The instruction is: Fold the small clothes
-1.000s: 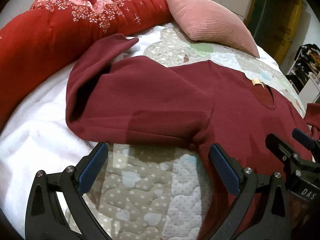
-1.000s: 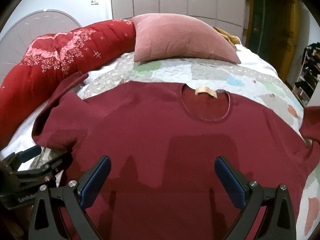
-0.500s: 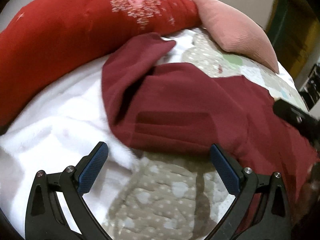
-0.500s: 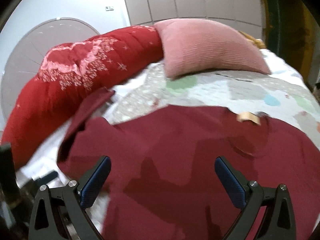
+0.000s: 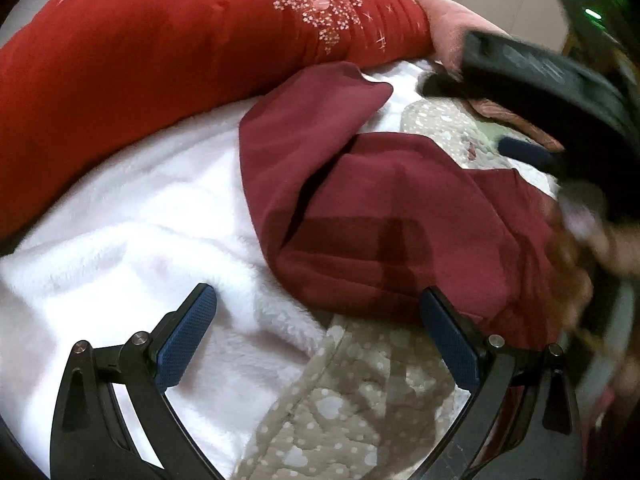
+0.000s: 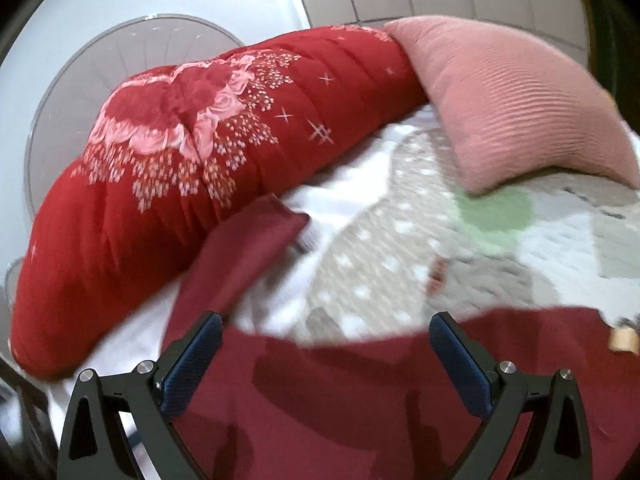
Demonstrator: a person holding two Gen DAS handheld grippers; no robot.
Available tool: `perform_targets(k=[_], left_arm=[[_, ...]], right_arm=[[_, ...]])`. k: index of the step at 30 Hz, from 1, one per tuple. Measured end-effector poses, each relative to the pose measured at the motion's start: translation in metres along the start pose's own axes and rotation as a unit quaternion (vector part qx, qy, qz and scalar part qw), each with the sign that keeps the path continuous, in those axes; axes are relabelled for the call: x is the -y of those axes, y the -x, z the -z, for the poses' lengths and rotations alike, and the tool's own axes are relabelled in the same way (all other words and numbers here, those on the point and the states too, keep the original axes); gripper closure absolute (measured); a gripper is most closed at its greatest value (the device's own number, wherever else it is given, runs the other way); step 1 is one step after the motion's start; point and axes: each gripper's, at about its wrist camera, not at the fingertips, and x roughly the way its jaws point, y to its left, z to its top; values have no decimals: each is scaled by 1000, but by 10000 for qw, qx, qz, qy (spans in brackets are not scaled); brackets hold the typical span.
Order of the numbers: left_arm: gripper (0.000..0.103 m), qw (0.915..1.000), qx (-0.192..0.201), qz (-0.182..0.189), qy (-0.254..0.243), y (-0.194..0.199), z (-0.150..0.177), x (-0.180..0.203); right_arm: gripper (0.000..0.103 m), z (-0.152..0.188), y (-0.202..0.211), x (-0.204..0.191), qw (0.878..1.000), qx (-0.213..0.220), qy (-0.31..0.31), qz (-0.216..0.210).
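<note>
A dark maroon shirt [image 5: 400, 216] lies spread on the bed, one sleeve [image 6: 240, 256] folded up toward the red bolster, collar edge seemingly blurred

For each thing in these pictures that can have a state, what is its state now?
Maroon shirt: spread on the bed, not folded; held by neither gripper.
Shirt sleeve: bent up toward the red quilt.
Left gripper: open, empty, fingers just short of the shirt edge.
Right gripper: open, empty, over the shirt.
Red quilt: rolled up along the bed edge.
Pink pillow: lying on the patterned cover.
</note>
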Motion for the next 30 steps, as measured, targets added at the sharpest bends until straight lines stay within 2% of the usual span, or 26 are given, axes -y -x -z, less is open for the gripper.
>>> perform_targets(k=[3, 5, 7, 9, 10, 11, 12, 14, 18, 23, 26, 30], left_arm=[[1, 10000, -33, -10, 78, -2, 0, -4], [1, 9999, -53, -14, 130, -3, -1, -6], [1, 9999, -57, -22, 152, -4, -1, -8], [1, 9999, -31, -73, 145, -6, -3, -9], [1, 9999, -33, -90, 126, -6, -3, -8], [1, 9999, -44, -95, 113, -7, -3, -8], [1, 9999, -54, -94, 116, -8, -4, -8], [1, 9999, -31, -99, 133, -8, -4, -8], [1, 9998, -4, -148, 128, -11, -7, -5], [1, 9998, 139, -102, 23, 2, 3, 4], [1, 9990, 298, 252, -225, 18, 7, 14], [1, 9929, 527, 812, -695, 44, 18, 35]], right_arm=[[2, -15, -27, -5, 9993, -177, -193, -272], [9, -23, -50, -10, 9982, -355, -264, -406], [23, -26, -68, -14, 9969, -485, -318, -528], [48, -27, -82, -19, 9961, -539, -299, -624], [57, -28, -86, -23, 9966, -510, -204, -622], [72, -28, -89, -28, 9962, -520, -87, -687], [81, -28, -90, -30, 9958, -537, -24, -744], [90, -28, -77, -36, 9966, -380, 143, -722], [94, -28, -16, -33, 9966, 218, 327, -730], [95, -21, 95, 0, 9917, 1215, 253, -334], [95, -4, 155, 24, 9860, 1649, 230, -12], [95, 29, 213, 70, 9772, 1912, 123, 917]])
